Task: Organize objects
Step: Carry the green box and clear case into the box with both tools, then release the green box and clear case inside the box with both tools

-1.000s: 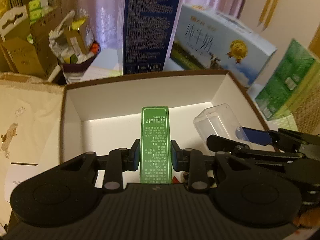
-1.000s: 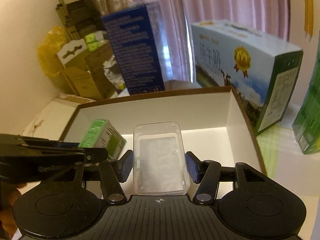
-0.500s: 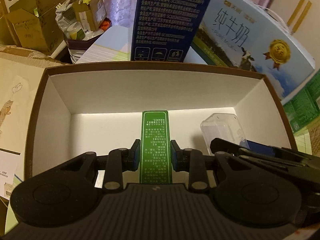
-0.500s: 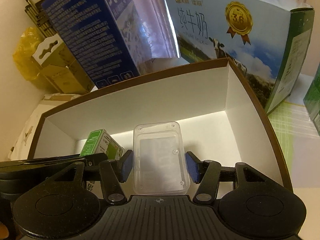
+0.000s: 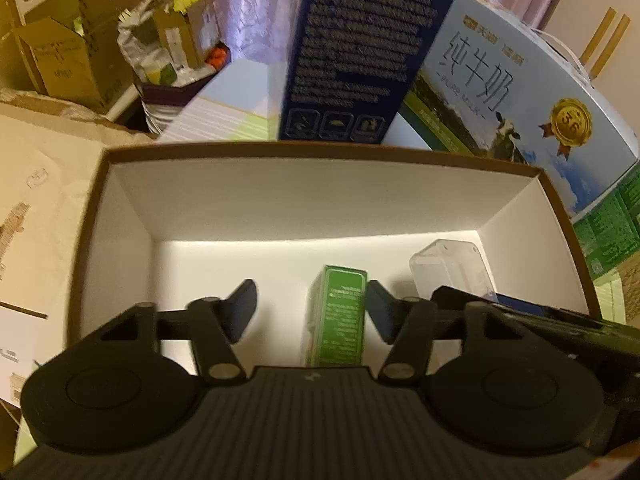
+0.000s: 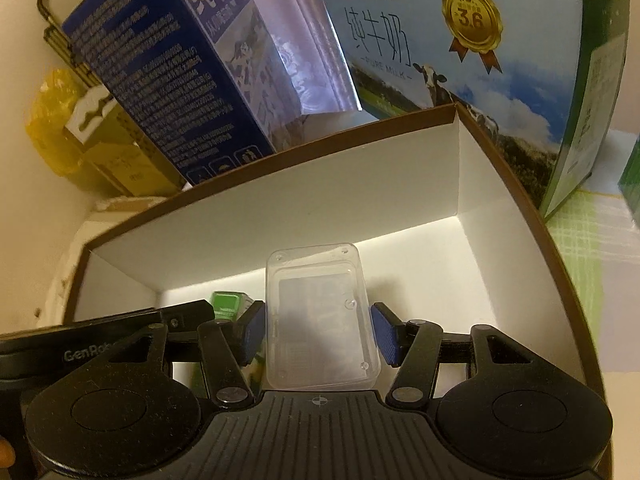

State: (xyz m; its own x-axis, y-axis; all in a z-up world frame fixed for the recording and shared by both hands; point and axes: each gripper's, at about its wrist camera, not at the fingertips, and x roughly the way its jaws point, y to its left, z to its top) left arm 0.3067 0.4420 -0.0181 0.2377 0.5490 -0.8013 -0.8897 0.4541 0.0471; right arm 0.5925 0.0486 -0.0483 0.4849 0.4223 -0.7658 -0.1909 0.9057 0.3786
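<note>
From the left wrist camera, the left claw (image 5: 310, 312) stands wide open and holds nothing; the green carton (image 5: 338, 316) sits on the floor of the white box (image 5: 304, 196), between the fingers but close against the right one and well apart from the left one. It looks slightly tilted, so I judge it could tip if that right finger drags on it as the claw lifts away. There is bare floor to the left and toward the far wall, while the clear plastic case (image 5: 450, 268) crowds the right side. The brown rim runs all round, and a dark blue carton (image 5: 360, 48) and a milk carton (image 5: 508, 80) stand just beyond the far wall. From the right wrist camera, the right claw (image 6: 318, 334) has the clear plastic case between its blue pads, which appear to touch its sides, low inside the box. The green carton lies just left, beside the left claw's body; releasing here risks a knock against it. Open floor lies to the right, up to the right wall.
</note>
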